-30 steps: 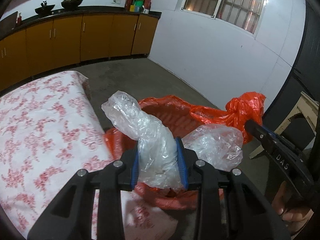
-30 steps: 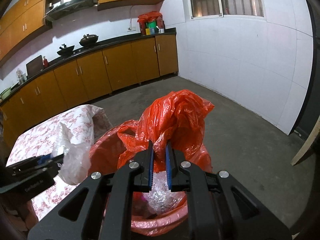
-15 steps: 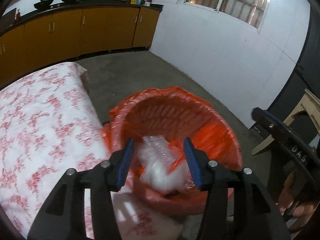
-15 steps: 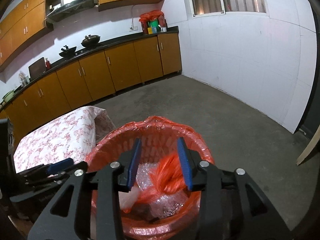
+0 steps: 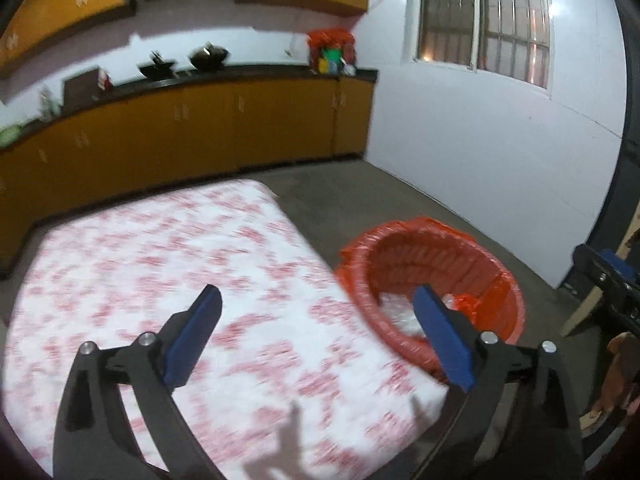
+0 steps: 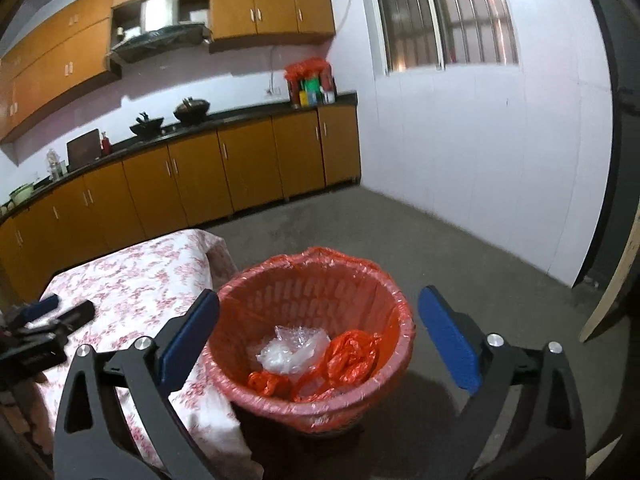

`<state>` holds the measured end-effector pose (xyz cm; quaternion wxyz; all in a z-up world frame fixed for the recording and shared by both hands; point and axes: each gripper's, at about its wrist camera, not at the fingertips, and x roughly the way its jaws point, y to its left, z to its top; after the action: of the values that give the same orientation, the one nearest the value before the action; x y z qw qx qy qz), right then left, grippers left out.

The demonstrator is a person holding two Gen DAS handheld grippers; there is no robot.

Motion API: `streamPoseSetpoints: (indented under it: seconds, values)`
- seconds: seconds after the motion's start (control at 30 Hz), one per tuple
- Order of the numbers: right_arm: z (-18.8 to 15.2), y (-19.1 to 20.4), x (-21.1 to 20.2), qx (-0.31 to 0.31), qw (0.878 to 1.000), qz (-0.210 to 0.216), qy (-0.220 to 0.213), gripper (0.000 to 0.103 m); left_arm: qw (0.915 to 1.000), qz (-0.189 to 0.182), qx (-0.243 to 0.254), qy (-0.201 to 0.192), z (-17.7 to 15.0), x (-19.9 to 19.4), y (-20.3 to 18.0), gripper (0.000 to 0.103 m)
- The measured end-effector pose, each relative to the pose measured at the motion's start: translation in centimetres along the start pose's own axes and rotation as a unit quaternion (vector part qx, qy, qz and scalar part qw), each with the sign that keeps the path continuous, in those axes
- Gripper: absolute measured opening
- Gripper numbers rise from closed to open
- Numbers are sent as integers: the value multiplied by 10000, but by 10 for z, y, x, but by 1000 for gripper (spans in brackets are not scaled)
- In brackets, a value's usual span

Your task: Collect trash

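Observation:
A basket lined with an orange bag (image 6: 372,280) stands on the floor beside the table; it also shows in the left wrist view (image 5: 440,248). Clear plastic trash (image 6: 290,350) and crumpled orange bags (image 6: 352,354) lie inside it. My right gripper (image 6: 318,330) is wide open and empty, above and in front of the basket. My left gripper (image 5: 316,330) is wide open and empty, over the table's near right corner. The left gripper also shows at the left edge of the right wrist view (image 6: 44,324).
A table with a red-flowered white cloth (image 5: 160,264) fills the left. Orange cabinets with a dark counter (image 6: 200,172) run along the back wall. A white wall (image 6: 480,152) is on the right. A wooden board (image 6: 612,280) leans at far right. Grey floor (image 6: 360,220) surrounds the basket.
Both grippers opened and let go: the clear plastic and the orange bag dropped into the basket. Both grippers then opened wider and pulled back; the left one swung left over the table.

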<state>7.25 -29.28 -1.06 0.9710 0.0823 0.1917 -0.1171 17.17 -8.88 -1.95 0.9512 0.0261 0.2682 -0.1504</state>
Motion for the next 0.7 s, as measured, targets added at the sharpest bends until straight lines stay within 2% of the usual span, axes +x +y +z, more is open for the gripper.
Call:
streamPoseSetpoints:
  seconds: [0.1, 0.3, 0.5, 0.7]
  values:
    - [-7, 16, -24, -231, 9995, -42, -216, 101, 9992, 329, 31, -245, -7, -36, 8, 99]
    - [-16, 38, -56, -344, 9991, 112, -218, 101, 9947, 863, -31, -554, -24, -96, 19, 99]
    - [-20, 54, -78, -456, 9983, 260, -236, 101, 9912, 1123, 2, -703, -42, -133, 18, 99]
    - [-27, 69, -95, -614, 9973, 271, -310, 101, 9894, 1236, -174, -735, -53, -152, 21, 99]
